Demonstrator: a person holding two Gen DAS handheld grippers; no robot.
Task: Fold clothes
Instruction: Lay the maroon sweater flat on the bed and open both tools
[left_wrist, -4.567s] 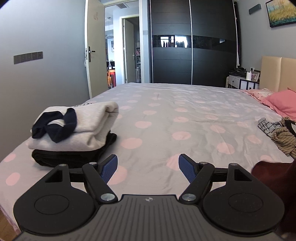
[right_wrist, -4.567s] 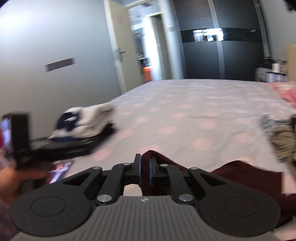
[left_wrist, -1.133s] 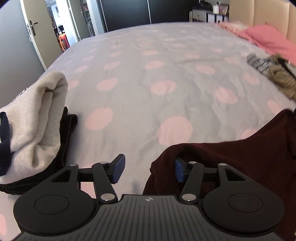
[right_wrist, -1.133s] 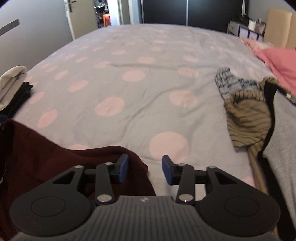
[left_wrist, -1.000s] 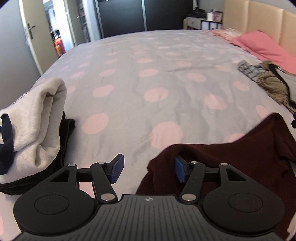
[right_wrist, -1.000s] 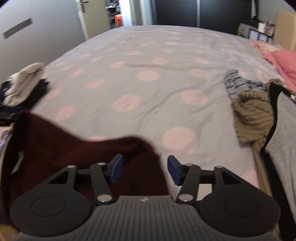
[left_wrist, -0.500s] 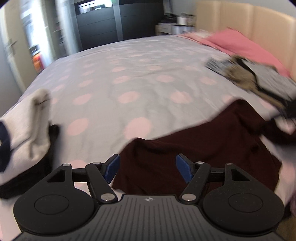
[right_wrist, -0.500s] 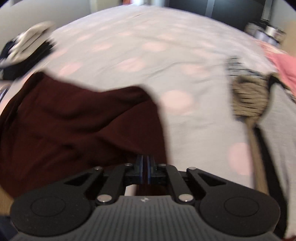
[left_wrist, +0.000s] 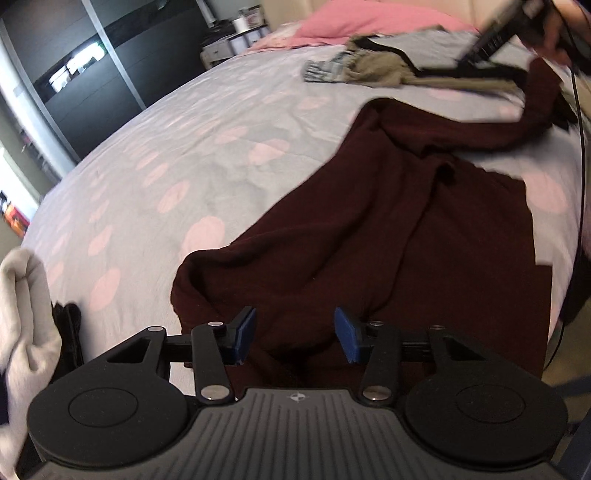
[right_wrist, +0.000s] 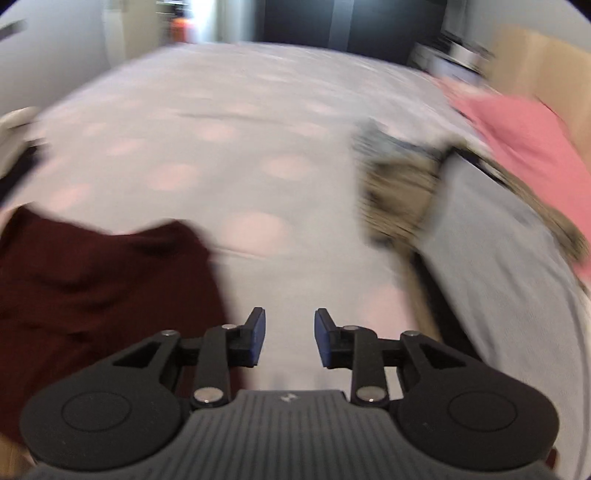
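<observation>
Across the lower middle of the left wrist view lies the maroon garment (left_wrist: 388, 229), spread loosely on the polka-dot bed (left_wrist: 177, 155) with a bunched edge at the near side and one long part trailing off to the upper right of the frame. So it's laid out but not flat yet, lots of ridges through the middle.

The left claw (left_wrist: 293, 338) is closing, blue pads either side of a hump of that near edge, with cloth between them, but I don't see them pressing on it yet. The right claw (right_wrist: 289, 338) is opening, nothing between its pads, just bare sheet, with the maroon cloth off to the lower left of its own view, which is pretty blurry.

Further out: a folded pale sweatshirt stack (left_wrist: 22, 317) at the far left, and a heap of unfolded clothes (left_wrist: 369, 66) at the top right by the pink pillow (left_wrist: 369, 22).

What could go wrong, I reckon: the left claw might pinch several layers of that hump, not one edge, so pulling would drag a wad and crease the fold. Also the trailing part runs close to the unfolded heap, so tugging could snag it.
</observation>
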